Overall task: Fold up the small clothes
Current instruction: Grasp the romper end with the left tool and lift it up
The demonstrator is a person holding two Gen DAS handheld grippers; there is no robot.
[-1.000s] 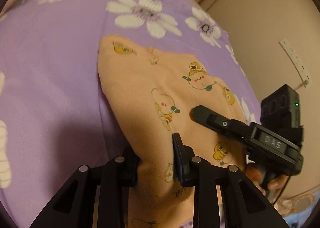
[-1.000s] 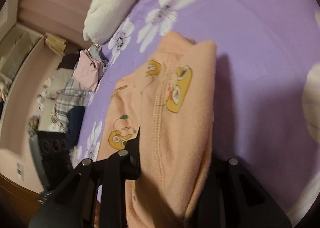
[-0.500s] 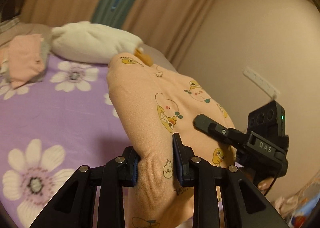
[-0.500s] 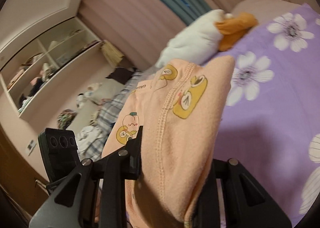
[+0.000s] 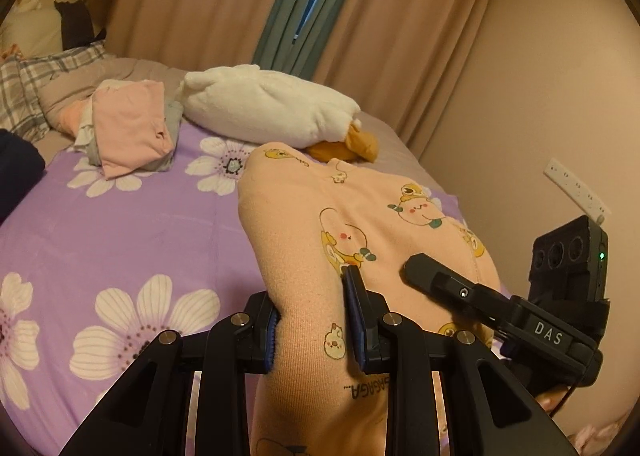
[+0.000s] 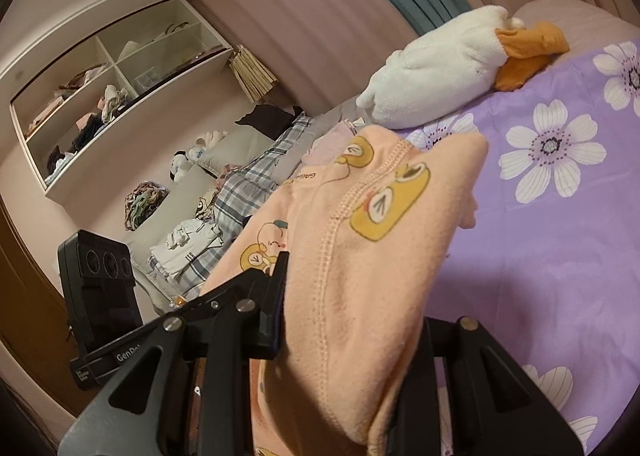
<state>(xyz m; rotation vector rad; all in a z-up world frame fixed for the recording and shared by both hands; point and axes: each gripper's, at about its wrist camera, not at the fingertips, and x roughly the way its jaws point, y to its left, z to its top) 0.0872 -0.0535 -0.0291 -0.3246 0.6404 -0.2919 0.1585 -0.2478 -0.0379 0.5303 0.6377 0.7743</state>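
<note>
The left gripper (image 5: 312,316) has its fingers (image 5: 356,320) clenched on a thick gather of the peach garment (image 5: 320,232), the blue pads pressing into the cloth from both sides. The right gripper (image 6: 348,320) grasps another bunch of the same peach garment (image 6: 360,240); one finger (image 6: 276,296) shows against the cloth, the other is buried under the fold, and the jaws have just been easing a little wider with the fabric between them.

The garment hangs between the two grippers, lifted above the purple flowered bedspread (image 5: 120,236), draping over the fingers and sagging behind them. It looks light, soft and fleecy, with no stiffness at all: it bunches wherever it is pinched and will droop from any free edge. Not slippery, I would say, but thick when doubled, so a loose grip could let layers creep out. The stitched seam (image 6: 332,232) and the edges look like the best places to hold, near the corners, so the cloth spreads flat.

Farther off lie a folded pink pile (image 5: 128,131) and a white plush duck (image 5: 264,111).
</note>
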